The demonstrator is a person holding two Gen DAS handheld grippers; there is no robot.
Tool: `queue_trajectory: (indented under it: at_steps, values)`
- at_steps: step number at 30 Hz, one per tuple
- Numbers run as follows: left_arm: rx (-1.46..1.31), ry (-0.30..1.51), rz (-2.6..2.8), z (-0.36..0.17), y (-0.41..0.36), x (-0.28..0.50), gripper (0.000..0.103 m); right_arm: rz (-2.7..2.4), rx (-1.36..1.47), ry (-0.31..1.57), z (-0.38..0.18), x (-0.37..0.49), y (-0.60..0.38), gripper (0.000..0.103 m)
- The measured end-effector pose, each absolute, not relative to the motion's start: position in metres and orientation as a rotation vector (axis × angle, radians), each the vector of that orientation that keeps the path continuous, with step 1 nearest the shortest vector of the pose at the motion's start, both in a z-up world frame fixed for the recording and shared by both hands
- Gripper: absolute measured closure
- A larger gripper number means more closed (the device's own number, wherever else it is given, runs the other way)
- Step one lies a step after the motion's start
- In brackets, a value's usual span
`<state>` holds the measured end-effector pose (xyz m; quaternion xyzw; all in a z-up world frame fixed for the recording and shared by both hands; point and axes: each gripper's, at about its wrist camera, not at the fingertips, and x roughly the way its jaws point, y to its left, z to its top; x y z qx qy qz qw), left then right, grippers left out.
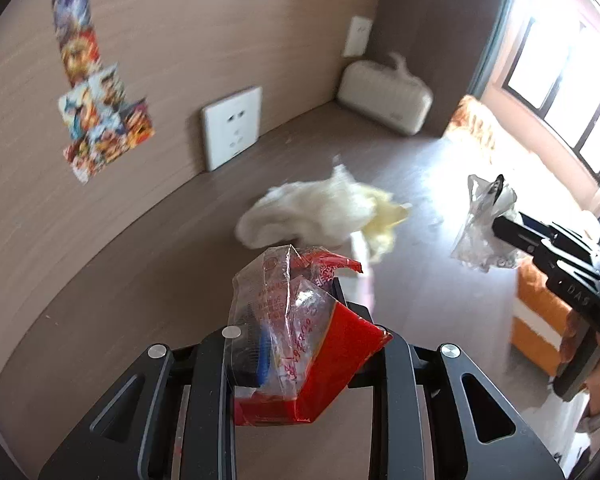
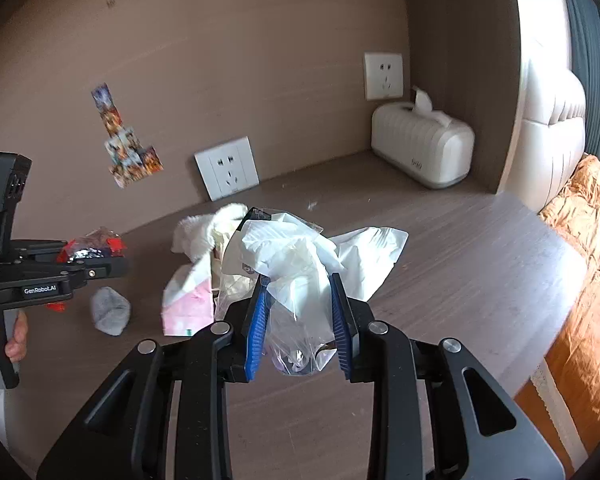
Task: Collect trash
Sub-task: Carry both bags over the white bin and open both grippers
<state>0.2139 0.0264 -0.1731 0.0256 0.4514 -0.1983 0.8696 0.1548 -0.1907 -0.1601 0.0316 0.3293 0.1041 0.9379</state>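
Note:
My left gripper (image 1: 300,308) is shut on a red and clear snack wrapper (image 1: 332,344), held up above the brown table (image 1: 140,280). The right wrist view shows the same left gripper (image 2: 112,266) at the left, a hand on its handle. My right gripper (image 2: 300,308) has its blue pads (image 2: 258,320) pressed on a clear plastic bag (image 2: 296,280) stuffed with crumpled white film, lifted off the table. On the table behind lie a crumpled white-yellow tissue (image 1: 320,212), a pink and white packet (image 2: 188,304), a grey wad (image 2: 110,310) and a white plastic sheet (image 2: 376,256).
A white tissue box (image 2: 422,144) stands in the back right corner. Wall sockets (image 2: 227,168) and colourful stickers (image 2: 130,148) are on the wood panel behind. An orange bed cover (image 2: 588,260) lies past the table's right edge, under a bright window (image 1: 560,72).

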Motion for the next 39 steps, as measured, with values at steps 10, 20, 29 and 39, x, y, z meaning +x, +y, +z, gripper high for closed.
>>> queue_trajectory:
  at_steps: [10, 20, 29, 39]
  values:
    - [0.068, 0.901, -0.546, -0.151, -0.058, 0.174, 0.079, 0.186, 0.061, 0.629, -0.132, 0.107, -0.230, 0.072]
    - [0.127, 0.948, -0.727, -0.166, -0.159, 0.135, 0.079, 0.072, 0.105, 0.651, -0.137, 0.049, -0.298, 0.072]
    - [0.215, 1.008, -0.882, -0.193, -0.243, 0.106, 0.079, -0.048, 0.175, 0.701, -0.158, 0.004, -0.354, 0.072]
    - [0.315, 1.066, -0.987, -0.231, -0.303, 0.083, 0.079, -0.120, 0.236, 0.776, -0.191, -0.029, -0.391, 0.072]
